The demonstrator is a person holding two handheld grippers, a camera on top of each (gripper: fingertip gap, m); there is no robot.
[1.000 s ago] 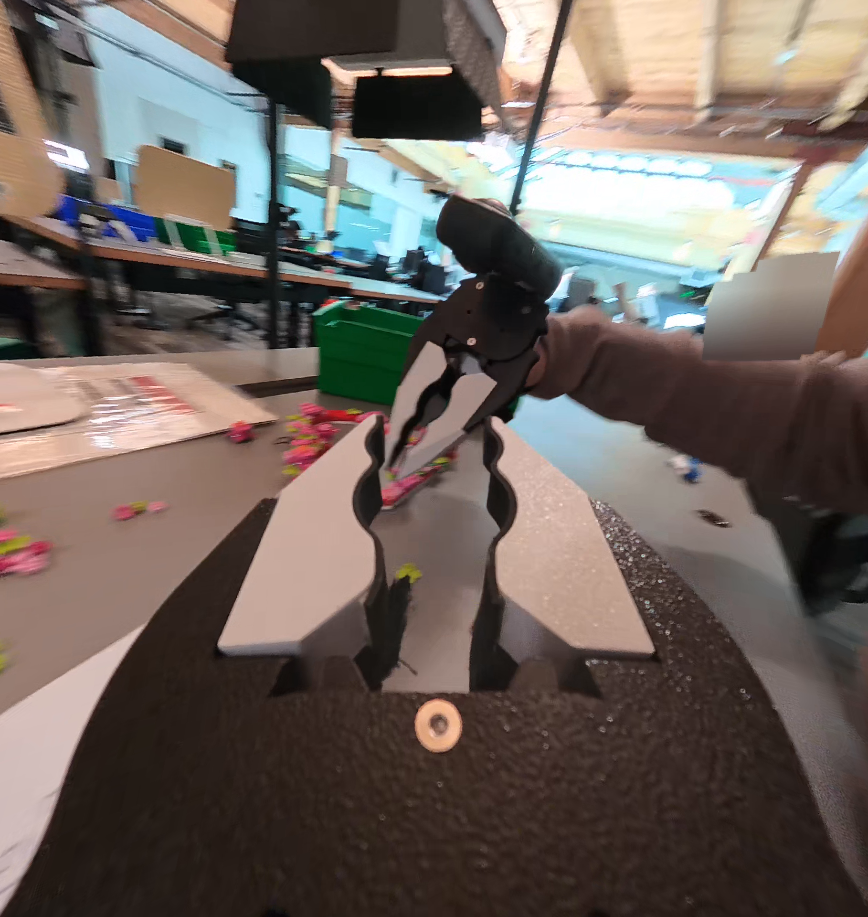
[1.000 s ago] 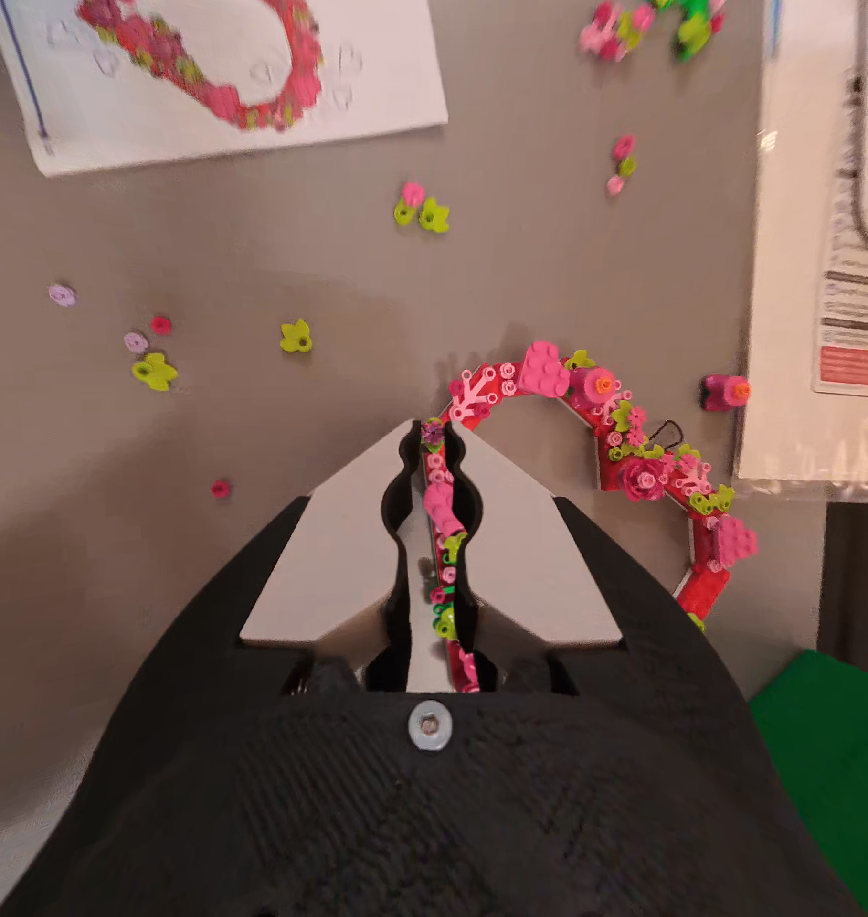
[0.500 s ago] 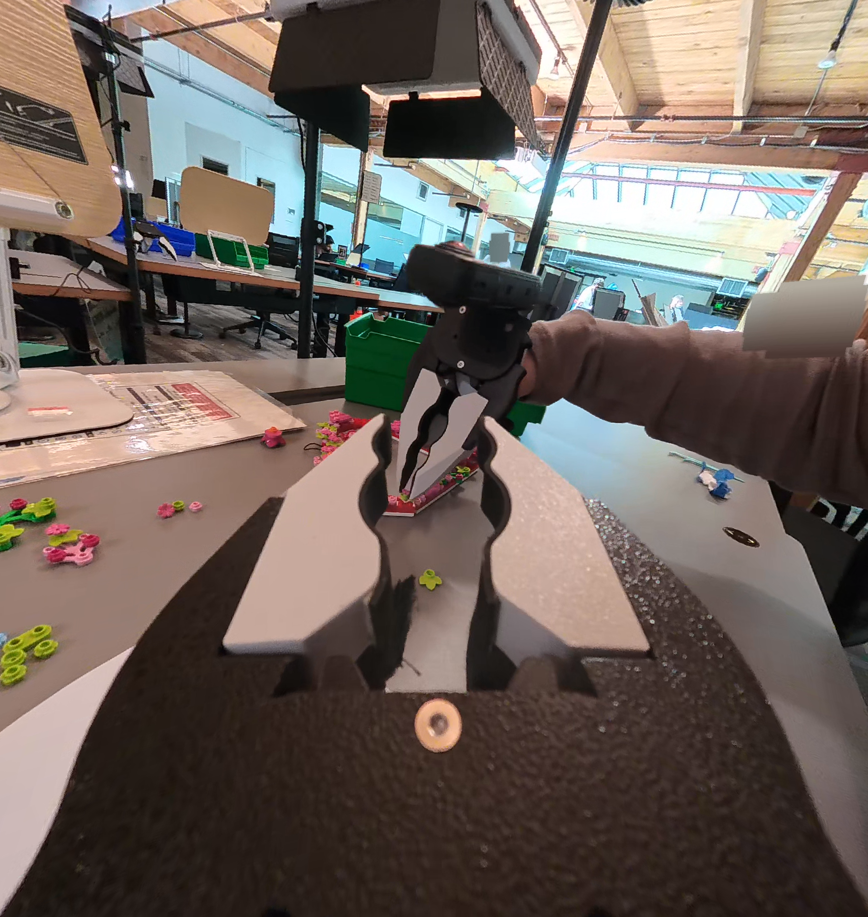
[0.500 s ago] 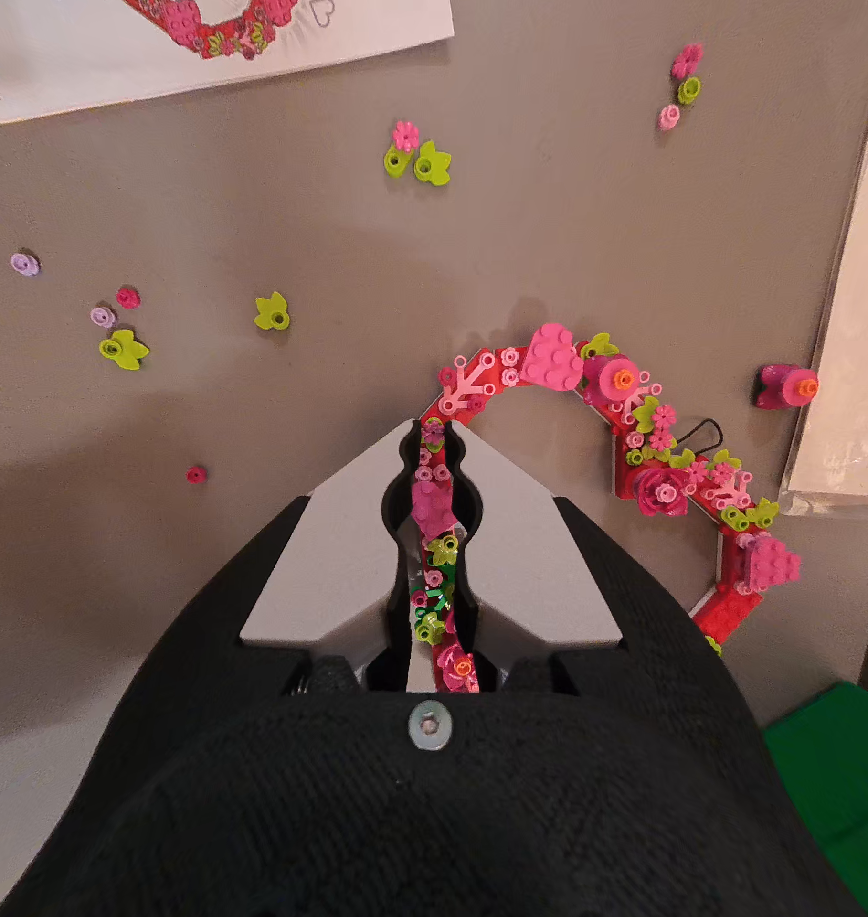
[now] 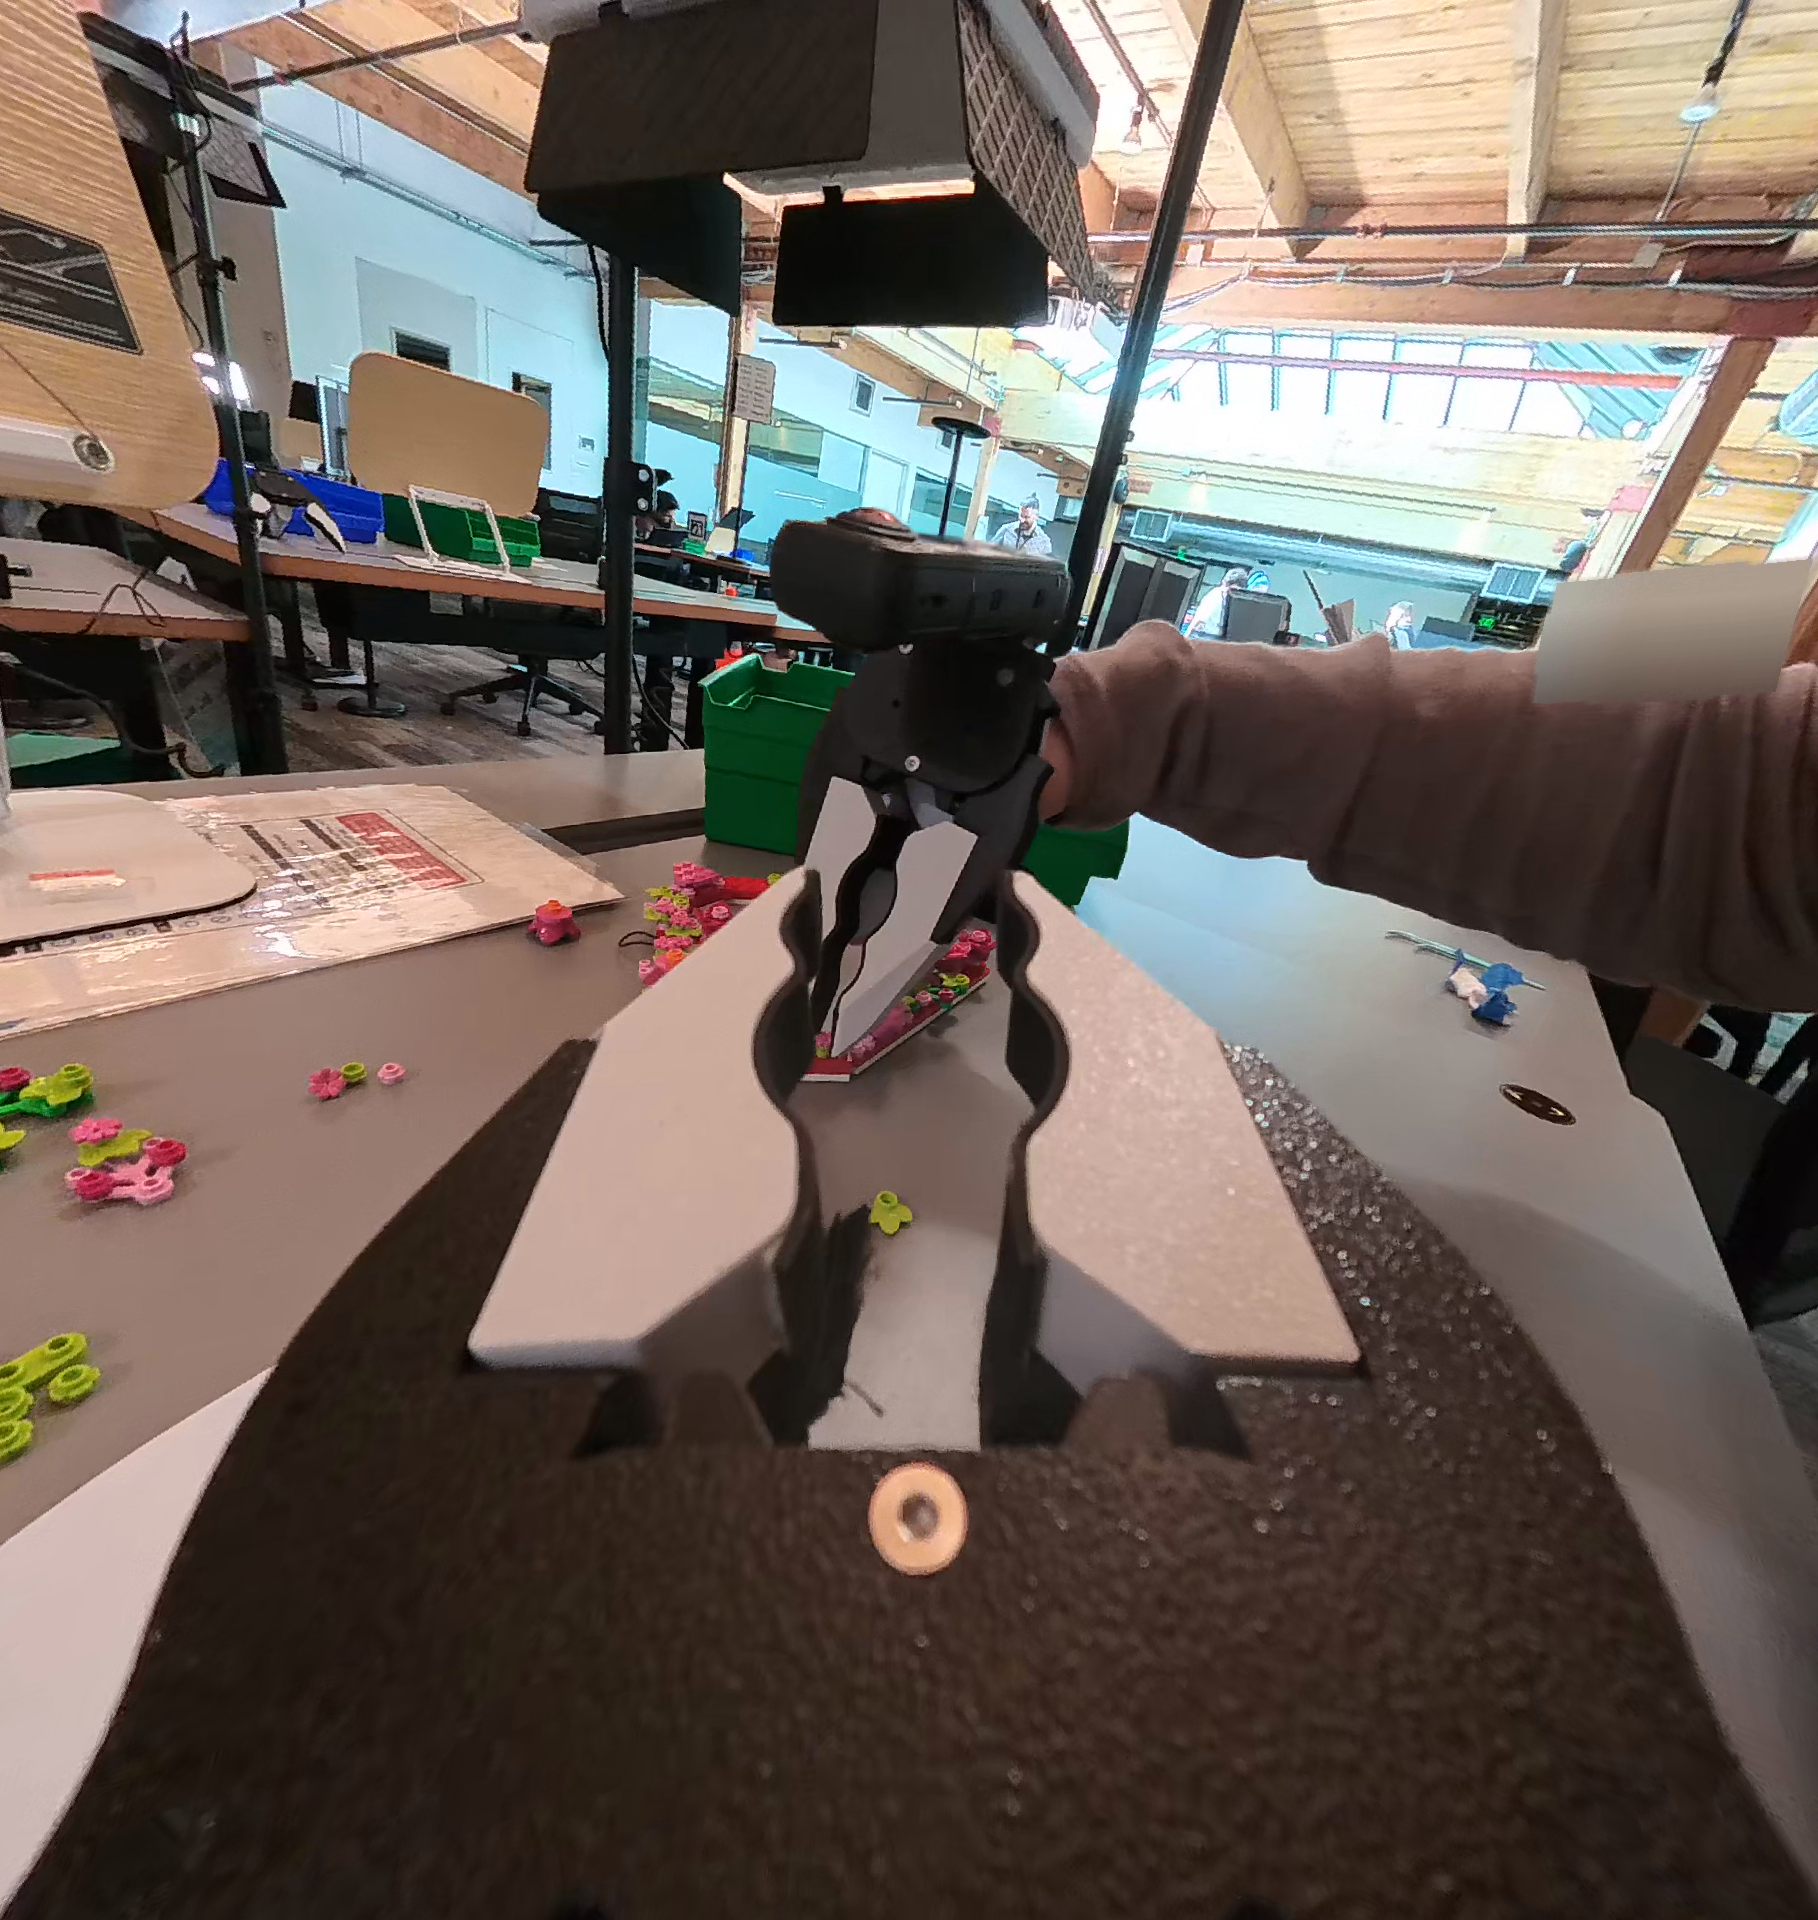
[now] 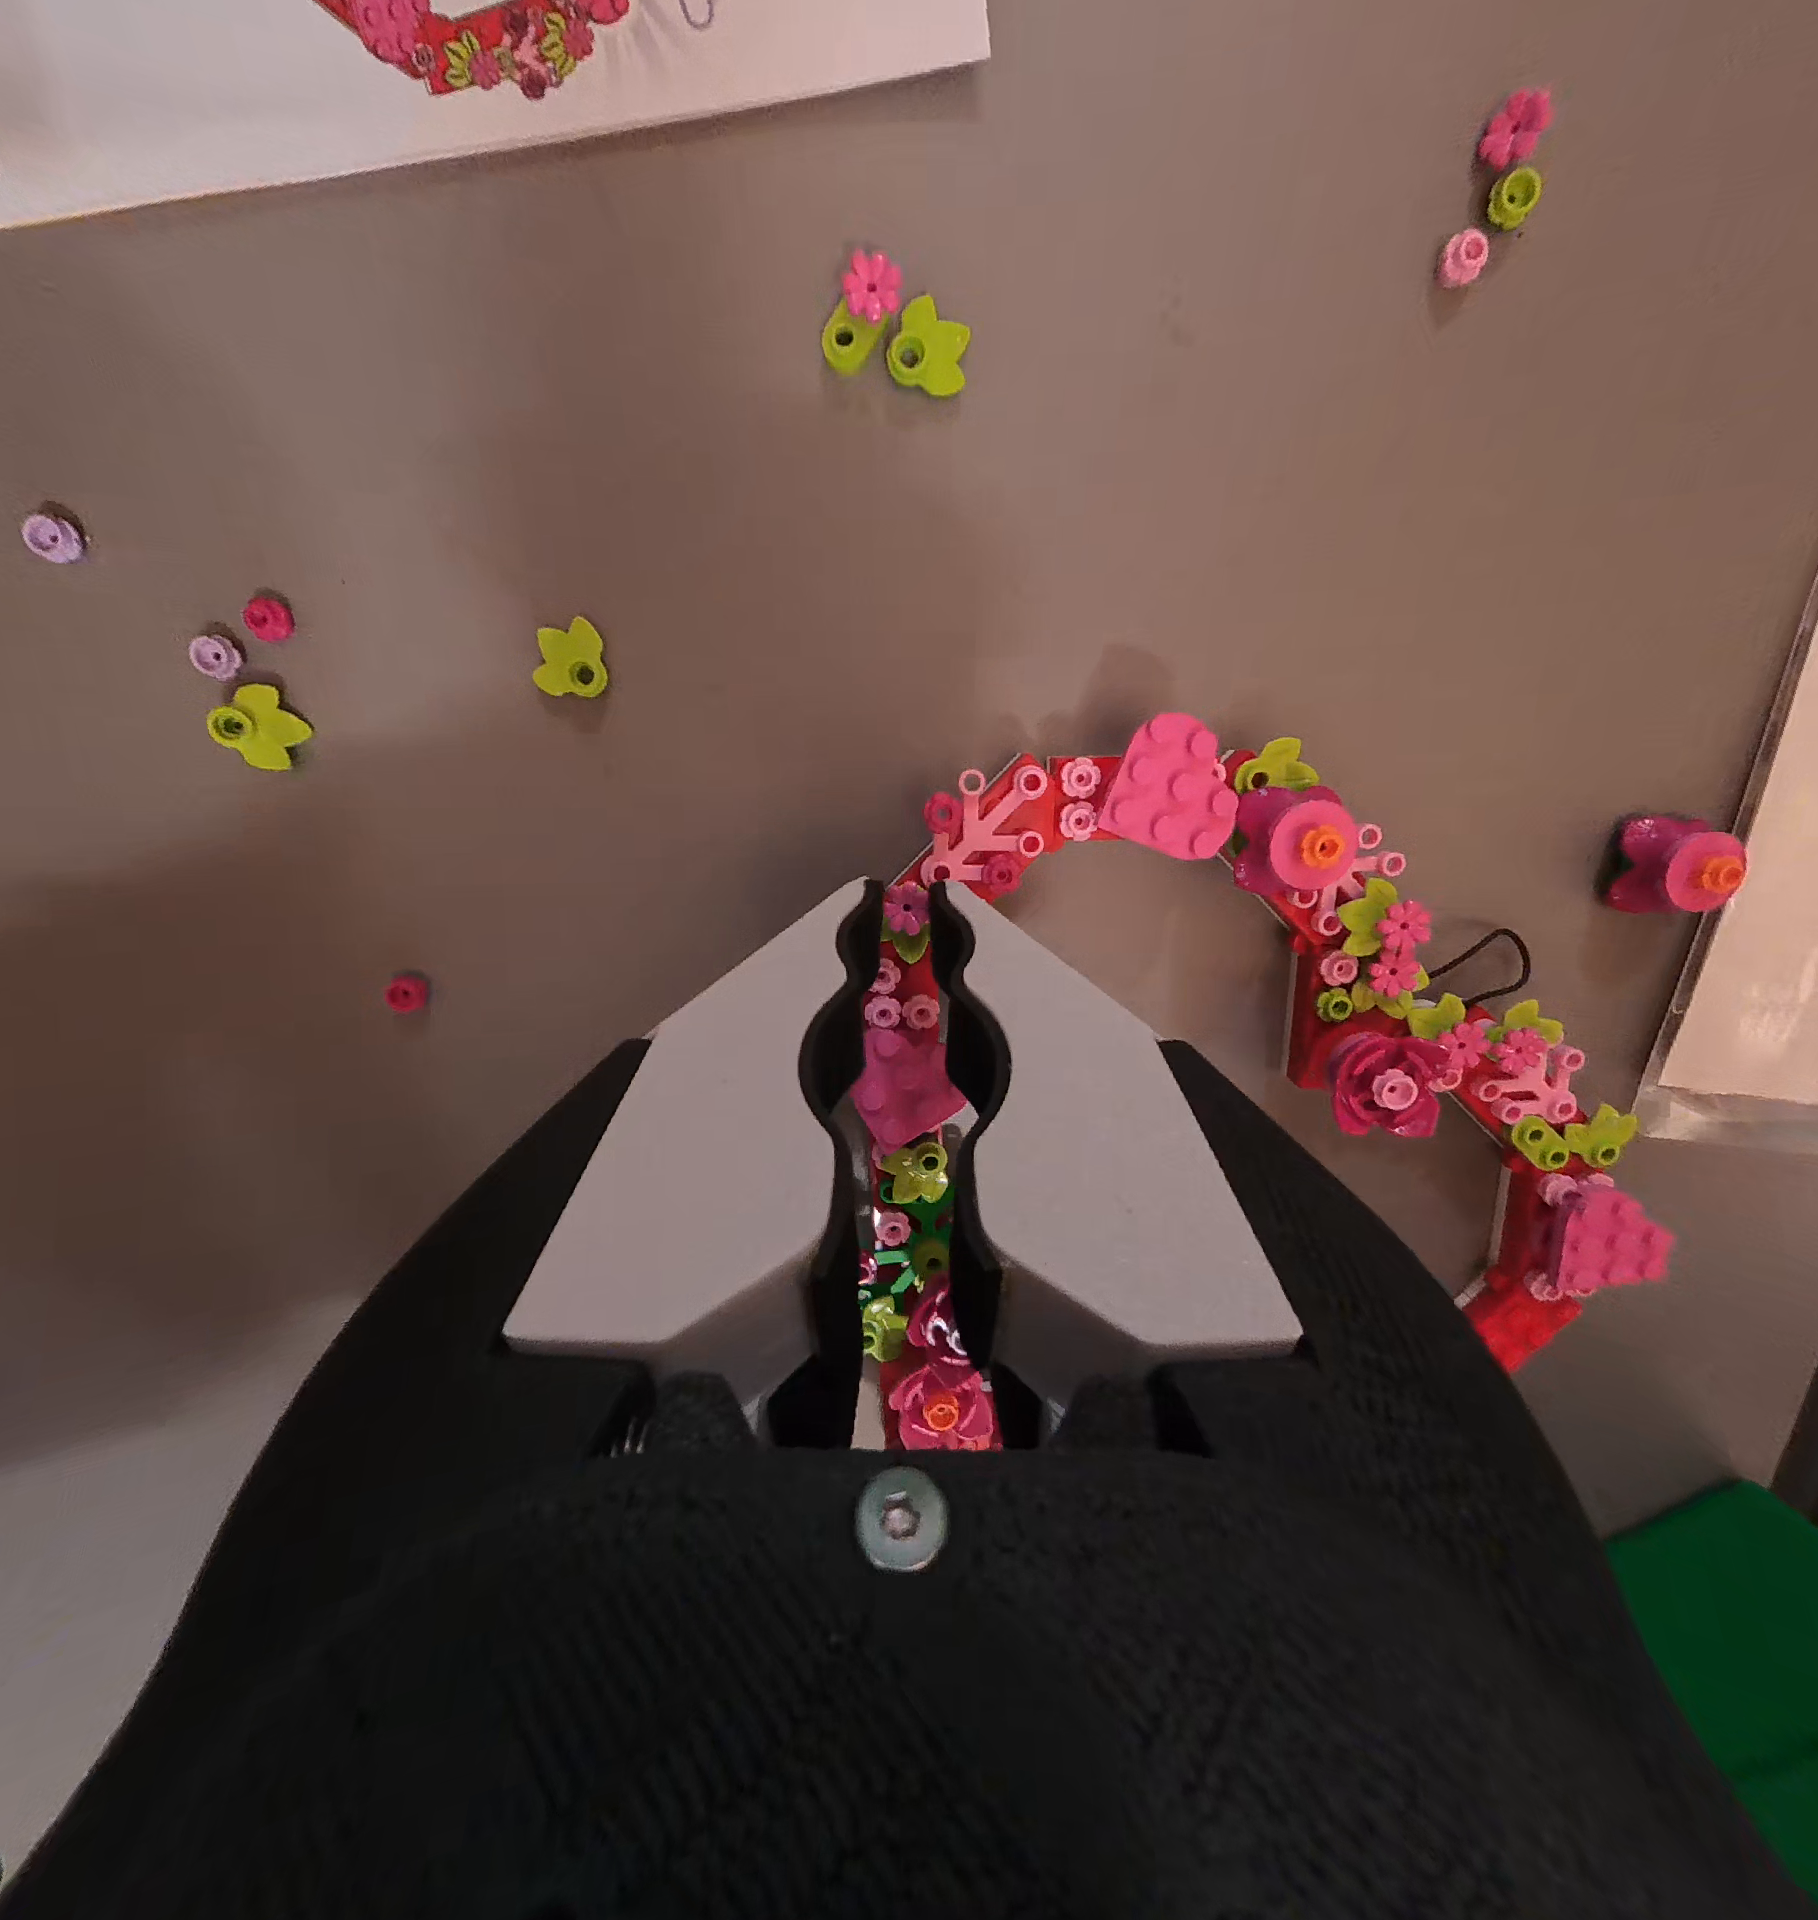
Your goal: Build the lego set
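Note:
A red heart-shaped lego wreath (image 6: 1165, 800), studded with pink hearts, roses and lime leaves, lies on the grey table (image 6: 676, 520). My right gripper (image 6: 903, 894) is shut on the wreath's left arm, which runs back between its fingers. In the left wrist view the right gripper (image 5: 843, 1039) stands nearly upright, tips down on the wreath (image 5: 926, 997). My left gripper (image 5: 905, 894) is open and empty, held low over the table facing the right gripper. A lime leaf piece (image 5: 889, 1210) lies on the table between its fingers.
Loose lime, pink and lilac pieces lie to the left (image 5: 126, 1164) (image 6: 261, 727). A magenta flower (image 6: 1674, 868) sits beside a laminated sheet (image 5: 365, 862). An instruction page (image 6: 469, 94) lies at the far edge. A green bin (image 5: 759, 748) stands behind the wreath. Tip to tip, the grippers are about 15 cm apart.
The right gripper has swung from a tilt to nearly upright, still shut on the wreath. The left gripper stays open and has steadied.

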